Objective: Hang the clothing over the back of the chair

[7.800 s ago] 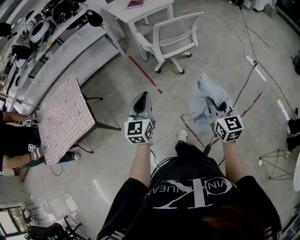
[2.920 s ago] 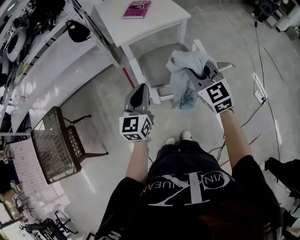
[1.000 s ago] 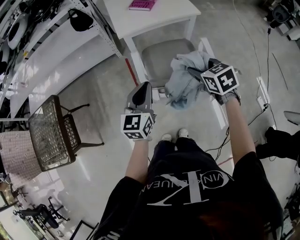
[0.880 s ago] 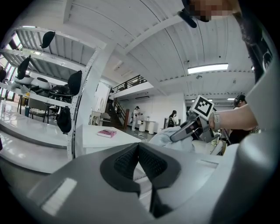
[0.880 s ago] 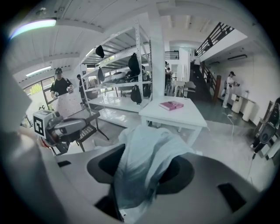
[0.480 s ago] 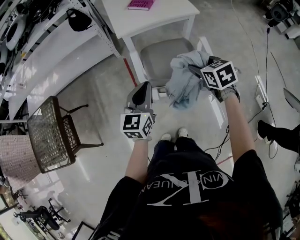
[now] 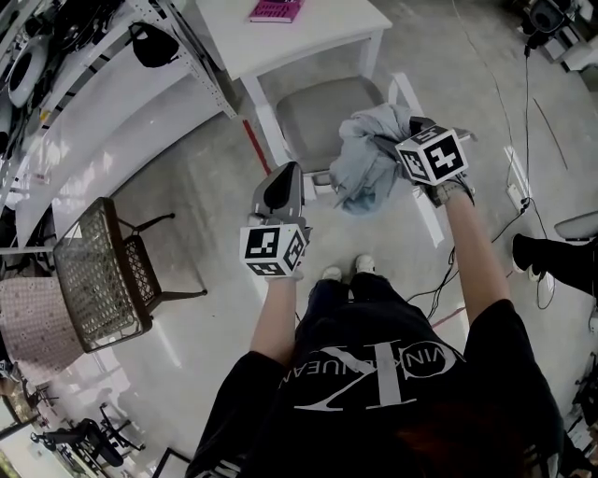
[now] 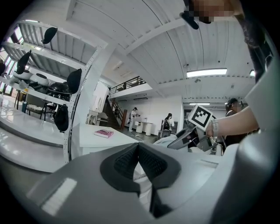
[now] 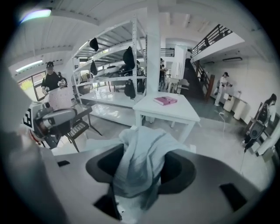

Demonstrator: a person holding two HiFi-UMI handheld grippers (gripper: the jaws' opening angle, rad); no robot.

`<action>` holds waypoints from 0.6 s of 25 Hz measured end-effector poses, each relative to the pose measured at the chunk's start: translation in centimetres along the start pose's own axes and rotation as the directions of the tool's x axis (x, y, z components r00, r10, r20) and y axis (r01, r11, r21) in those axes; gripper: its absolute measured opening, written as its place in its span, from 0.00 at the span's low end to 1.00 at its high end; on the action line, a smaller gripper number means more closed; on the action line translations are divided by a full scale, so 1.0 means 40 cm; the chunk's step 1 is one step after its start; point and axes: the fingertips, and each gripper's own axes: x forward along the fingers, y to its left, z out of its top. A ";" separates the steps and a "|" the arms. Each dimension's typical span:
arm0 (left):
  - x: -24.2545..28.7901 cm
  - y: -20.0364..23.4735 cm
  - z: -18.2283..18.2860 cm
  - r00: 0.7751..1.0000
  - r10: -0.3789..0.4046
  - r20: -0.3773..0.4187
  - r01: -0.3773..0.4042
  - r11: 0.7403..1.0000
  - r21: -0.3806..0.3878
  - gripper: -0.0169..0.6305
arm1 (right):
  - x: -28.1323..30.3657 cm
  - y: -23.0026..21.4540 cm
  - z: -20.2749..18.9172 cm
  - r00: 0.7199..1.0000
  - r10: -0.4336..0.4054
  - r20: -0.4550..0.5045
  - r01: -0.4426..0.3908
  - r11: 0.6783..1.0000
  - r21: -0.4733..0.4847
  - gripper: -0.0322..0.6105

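Observation:
Light blue clothing (image 7: 364,159) is bunched over the white chair's back rail (image 7: 405,93), above the grey seat (image 7: 322,112). My right gripper (image 7: 385,145) points down at it. Its jaws have just been opening, and in the right gripper view the cloth (image 9: 140,153) lies loosely between the spread jaws with dark gaps on both sides. My left gripper (image 7: 283,187) hovers left of the chair, level, its pads closed together on nothing (image 8: 139,146).
A white table (image 7: 318,37) with a pink book (image 7: 274,9) stands beyond the chair. White shelving (image 7: 112,84) runs along the left, and a wicker chair (image 7: 98,275) stands lower left. Cables (image 7: 523,131) lie on the floor at right, near a person's shoe (image 7: 537,252).
Since the earliest frames the clothing has been carried from open floor to the chair back. Over the last second both grippers have hardly moved. A person's foot has entered at right.

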 end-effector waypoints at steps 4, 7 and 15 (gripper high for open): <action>-0.005 -0.004 0.000 1.000 -0.012 0.006 0.012 1.000 -0.011 0.04 | -0.037 -0.003 -0.002 1.000 -0.011 0.005 0.011 1.000 0.010 0.41; -0.009 -0.019 -0.003 0.999 -0.033 0.007 0.033 0.999 -0.014 0.04 | -0.062 -0.005 -0.006 0.999 -0.029 0.013 0.029 0.999 0.024 0.41; -0.038 -0.031 -0.013 0.997 -0.074 -0.003 0.074 0.997 -0.018 0.04 | -0.109 0.010 -0.050 0.996 -0.087 0.015 0.085 0.993 0.085 0.41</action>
